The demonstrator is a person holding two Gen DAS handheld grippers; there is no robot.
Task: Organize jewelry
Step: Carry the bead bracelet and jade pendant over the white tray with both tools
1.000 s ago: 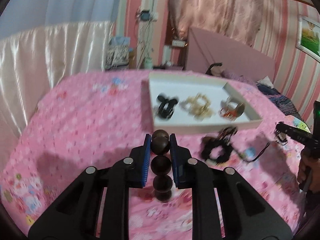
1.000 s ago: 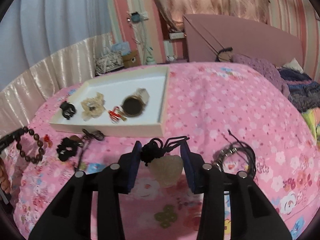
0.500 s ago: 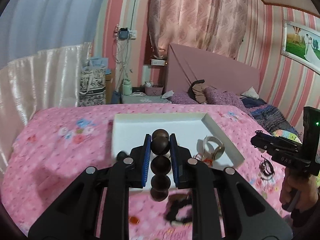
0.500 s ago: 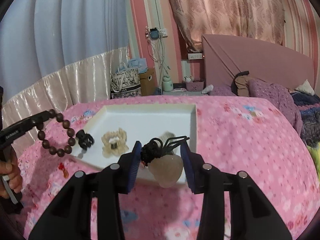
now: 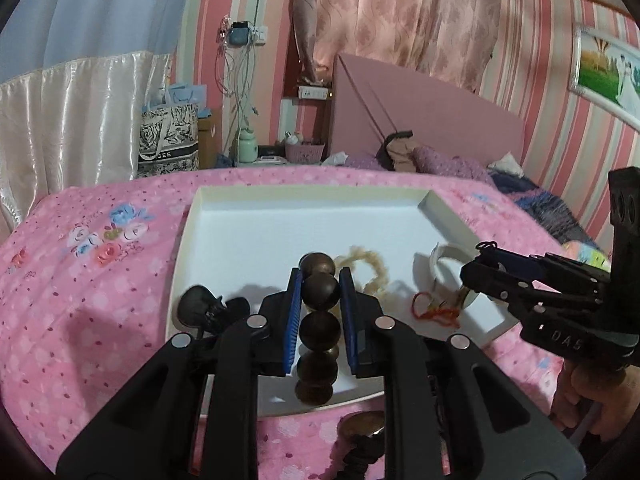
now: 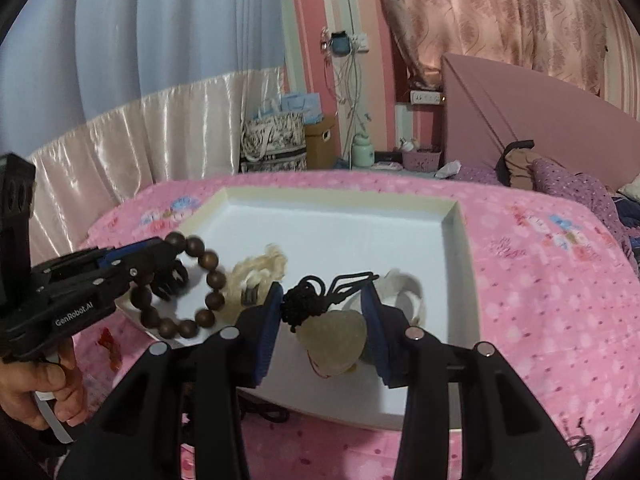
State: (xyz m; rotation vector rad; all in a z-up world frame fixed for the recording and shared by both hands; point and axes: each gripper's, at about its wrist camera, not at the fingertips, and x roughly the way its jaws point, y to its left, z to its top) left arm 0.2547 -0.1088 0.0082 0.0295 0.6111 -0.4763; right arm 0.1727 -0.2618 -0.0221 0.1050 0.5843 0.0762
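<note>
My left gripper (image 5: pixel 319 280) is shut on a brown wooden bead bracelet (image 5: pixel 318 322) and holds it above the near edge of the white tray (image 5: pixel 304 200). The bracelet hangs as a ring in the right wrist view (image 6: pixel 188 286). My right gripper (image 6: pixel 323 300) is shut on the black cord of a pale stone pendant (image 6: pixel 334 336) above the tray (image 6: pixel 452 216). In the tray lie a black hair claw (image 5: pixel 198 310), a cream scrunchie (image 5: pixel 370 270), a red knotted cord (image 5: pixel 434 312) and a white watch (image 5: pixel 444 256).
The tray rests on a bed with a pink floral cover (image 5: pixel 92 264). The right gripper shows at the right in the left wrist view (image 5: pixel 486 258). A dark item (image 5: pixel 362 424) lies on the cover just before the tray. A pink headboard (image 5: pixel 420 120) stands behind.
Both grippers have moved forward from the bed cover to above the tray, each still holding its piece. The tray now fills the middle of both views.
</note>
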